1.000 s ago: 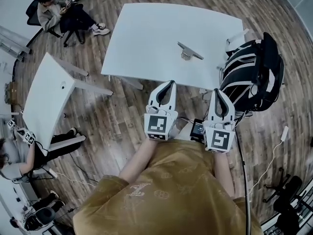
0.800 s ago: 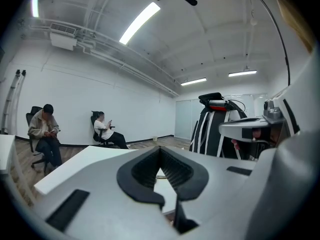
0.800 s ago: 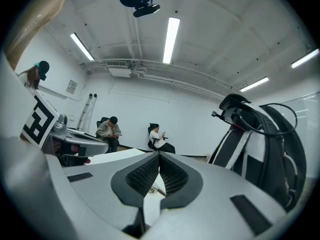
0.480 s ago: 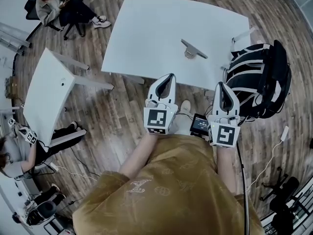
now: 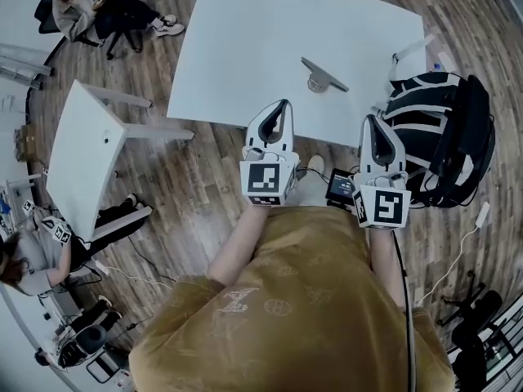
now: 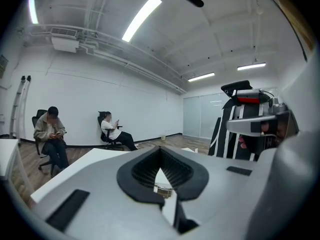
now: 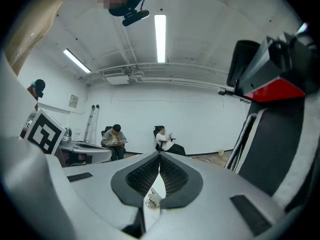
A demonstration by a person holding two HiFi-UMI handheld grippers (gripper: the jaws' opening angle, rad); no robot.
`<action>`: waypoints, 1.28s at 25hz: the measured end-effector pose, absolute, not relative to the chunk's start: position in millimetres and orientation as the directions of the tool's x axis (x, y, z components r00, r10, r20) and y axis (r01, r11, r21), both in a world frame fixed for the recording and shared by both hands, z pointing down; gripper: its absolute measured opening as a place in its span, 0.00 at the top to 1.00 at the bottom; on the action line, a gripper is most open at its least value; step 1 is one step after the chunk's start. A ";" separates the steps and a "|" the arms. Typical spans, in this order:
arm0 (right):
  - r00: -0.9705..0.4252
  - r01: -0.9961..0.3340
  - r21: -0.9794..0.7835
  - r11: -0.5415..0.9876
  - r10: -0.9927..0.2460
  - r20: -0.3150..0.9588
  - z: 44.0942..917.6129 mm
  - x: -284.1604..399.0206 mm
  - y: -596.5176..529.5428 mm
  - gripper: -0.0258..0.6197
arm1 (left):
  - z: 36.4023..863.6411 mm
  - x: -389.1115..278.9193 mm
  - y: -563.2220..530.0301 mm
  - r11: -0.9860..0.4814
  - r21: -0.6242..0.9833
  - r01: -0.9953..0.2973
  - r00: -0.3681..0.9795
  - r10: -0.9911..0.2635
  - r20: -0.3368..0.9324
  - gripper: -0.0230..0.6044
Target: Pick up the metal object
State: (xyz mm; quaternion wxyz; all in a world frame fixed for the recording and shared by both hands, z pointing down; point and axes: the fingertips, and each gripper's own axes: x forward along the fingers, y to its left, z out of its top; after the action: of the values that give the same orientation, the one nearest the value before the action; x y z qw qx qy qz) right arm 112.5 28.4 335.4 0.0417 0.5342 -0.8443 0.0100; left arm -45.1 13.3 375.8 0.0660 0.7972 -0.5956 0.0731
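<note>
The big white table filled the upper middle of the head view, its near edge just above both grippers. Below, the wearer's tan patterned shirt took up the lower centre. A smaller white table sat angled at the left, and a bulky black object with white stripes stood at the right, just beside the big table's right corner. One person sat on a chair in the upper left corner. The left gripper pointed up at the table's near edge, its tip just over that edge. In its own view its jaws were together at the tips with nothing clamped. The right gripper was level with it and further right, close to the striped object. Its jaws had also met at the tips, empty. A small dark screen device sat low between the two grippers. And the metal object, a flat bar on a round base, lay on the big table, up and between the two tips and apart from both. It also peeked through the slit below each pair of jaws.
</note>
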 end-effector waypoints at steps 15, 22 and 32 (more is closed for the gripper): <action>-0.366 -0.930 0.010 0.368 -0.926 0.092 340.6 115.8 -23.1 0.95 | 385.8 -49.5 -34.0 -0.277 0.034 -0.960 0.277 -0.936 0.217 0.95; -0.331 -0.939 0.040 0.341 -0.930 0.163 358.3 106.6 -43.2 0.95 | 400.0 -50.8 -57.6 -0.322 0.051 -0.945 0.325 -0.914 0.242 0.95; -0.383 -0.914 0.025 0.404 -0.884 0.269 406.2 80.7 -64.4 0.95 | 445.5 -51.6 -76.1 -0.352 0.084 -0.932 0.359 -0.873 0.329 0.95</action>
State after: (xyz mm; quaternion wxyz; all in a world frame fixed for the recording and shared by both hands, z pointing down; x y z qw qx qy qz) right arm 80.7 -64.4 406.2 0.1207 0.5420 -0.8292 0.0636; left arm -51.6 -76.1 445.5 0.1290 0.8143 -0.5544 0.1139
